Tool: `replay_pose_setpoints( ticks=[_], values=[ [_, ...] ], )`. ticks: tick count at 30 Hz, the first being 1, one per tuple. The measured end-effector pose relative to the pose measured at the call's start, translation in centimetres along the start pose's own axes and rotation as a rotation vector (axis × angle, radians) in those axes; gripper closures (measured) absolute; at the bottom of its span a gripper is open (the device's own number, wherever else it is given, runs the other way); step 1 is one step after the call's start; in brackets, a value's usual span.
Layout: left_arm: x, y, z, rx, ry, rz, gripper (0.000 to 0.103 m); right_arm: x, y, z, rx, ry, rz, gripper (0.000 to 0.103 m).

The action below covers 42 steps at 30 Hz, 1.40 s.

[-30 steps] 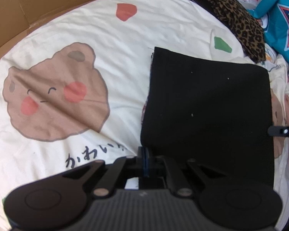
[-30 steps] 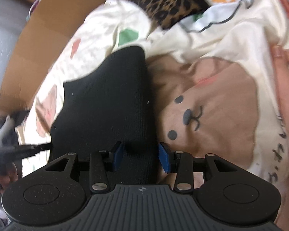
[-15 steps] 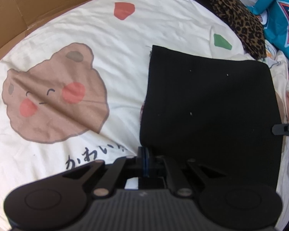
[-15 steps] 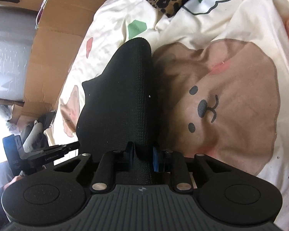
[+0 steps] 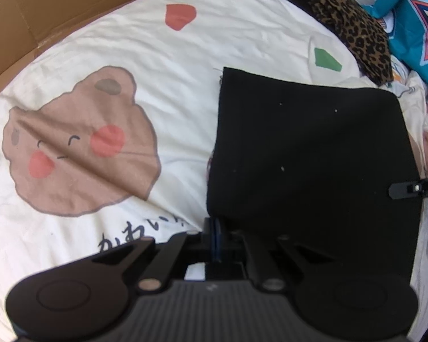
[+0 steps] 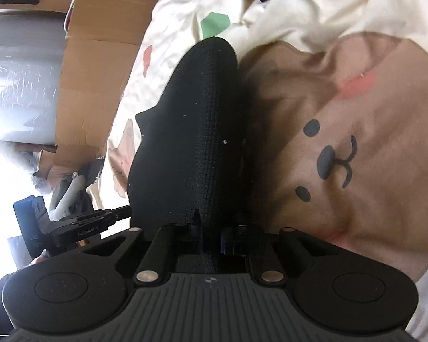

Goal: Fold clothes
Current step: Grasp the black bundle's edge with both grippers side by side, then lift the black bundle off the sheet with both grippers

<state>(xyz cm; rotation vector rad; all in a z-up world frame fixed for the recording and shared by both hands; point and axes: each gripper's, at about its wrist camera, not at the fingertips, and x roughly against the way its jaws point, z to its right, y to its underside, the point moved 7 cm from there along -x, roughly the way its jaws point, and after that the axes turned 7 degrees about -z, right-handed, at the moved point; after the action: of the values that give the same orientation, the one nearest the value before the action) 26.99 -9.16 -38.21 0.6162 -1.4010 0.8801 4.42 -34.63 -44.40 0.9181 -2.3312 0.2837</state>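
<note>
A black folded garment [image 5: 308,154] lies on a white bedsheet [image 5: 122,48] printed with brown bears. My left gripper [image 5: 216,236] is shut on the garment's near left corner. In the right wrist view the same black garment [image 6: 194,136] rises as a fold in front of the camera, and my right gripper [image 6: 212,240] is shut on its near edge. The right gripper's tip shows at the garment's right edge in the left wrist view [image 5: 405,189], and the left gripper shows at the left of the right wrist view [image 6: 80,225].
A leopard-print cloth [image 5: 351,20] and a teal garment [image 5: 413,28] lie at the far right. A cardboard wall [image 5: 42,5] borders the sheet on the left and back. A brown bear print [image 6: 351,154] is to the right of the fold.
My right gripper's jaws closed onto the black garment's edge and the right camera drew closer to it. The left gripper stayed shut on its corner, barely moving.
</note>
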Motion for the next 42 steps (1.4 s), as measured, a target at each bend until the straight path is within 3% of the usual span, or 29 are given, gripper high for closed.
replay_pose_setpoints(
  ticks=[6, 8, 10, 16, 24, 28, 30, 32, 34, 36, 37, 39, 42],
  values=[
    [2.6, -2.0, -1.9, 0.054, 0.067, 0.095, 0.090, 0.5, 0.3, 0.1, -0.007, 0.006, 0.008, 0.096],
    [3.0, -2.7, -2.0, 0.083, 0.119, 0.109, 0.062, 0.6, 0.4, 0.1, -0.010, 0.010, 0.009, 0.096],
    [3.3, -3.1, -1.7, 0.089, 0.146, 0.128, 0.048, 0.7, 0.4, 0.1, -0.011, 0.013, 0.010, 0.096],
    [1.7, -2.4, -0.3, 0.081, 0.232, 0.083, 0.032, 0.7, 0.4, 0.2, -0.024, 0.006, 0.014, 0.096],
    [-2.0, -0.7, -0.5, 0.096, 0.304, 0.005, 0.030, 0.5, 0.2, 0.4, -0.046, -0.015, 0.017, 0.096],
    [-2.9, -0.6, -0.6, 0.125, 0.368, -0.007, 0.040, 0.3, 0.1, 0.4, -0.052, -0.020, 0.020, 0.090],
    [-3.1, -0.7, -0.4, 0.118, 0.369, -0.004, 0.045, 0.1, 0.0, 0.3, -0.050, -0.030, 0.019, 0.078],
    [-2.9, -0.7, -0.3, 0.115, 0.381, -0.005, 0.053, -0.1, -0.2, 0.2, -0.052, -0.037, 0.019, 0.075],
    [-2.6, -0.9, -0.5, 0.115, 0.401, -0.011, 0.062, -0.2, -0.3, 0.1, -0.055, -0.042, 0.020, 0.076],
    [-2.0, -1.0, -0.8, 0.120, 0.433, -0.021, 0.067, 0.0, -0.1, -0.1, -0.057, -0.062, 0.018, 0.095],
    [-1.8, -1.0, -0.9, 0.117, 0.440, -0.023, 0.068, 0.2, 0.0, -0.3, -0.061, -0.088, 0.015, 0.095],
    [-1.8, -1.1, -0.8, 0.108, 0.444, -0.025, 0.067, 0.6, -0.1, -0.5, -0.055, -0.101, 0.014, 0.095],
    [-2.5, -1.2, -0.7, 0.109, 0.427, -0.048, 0.054, 0.4, -0.3, -0.8, -0.041, -0.076, 0.008, 0.093]
  ],
)
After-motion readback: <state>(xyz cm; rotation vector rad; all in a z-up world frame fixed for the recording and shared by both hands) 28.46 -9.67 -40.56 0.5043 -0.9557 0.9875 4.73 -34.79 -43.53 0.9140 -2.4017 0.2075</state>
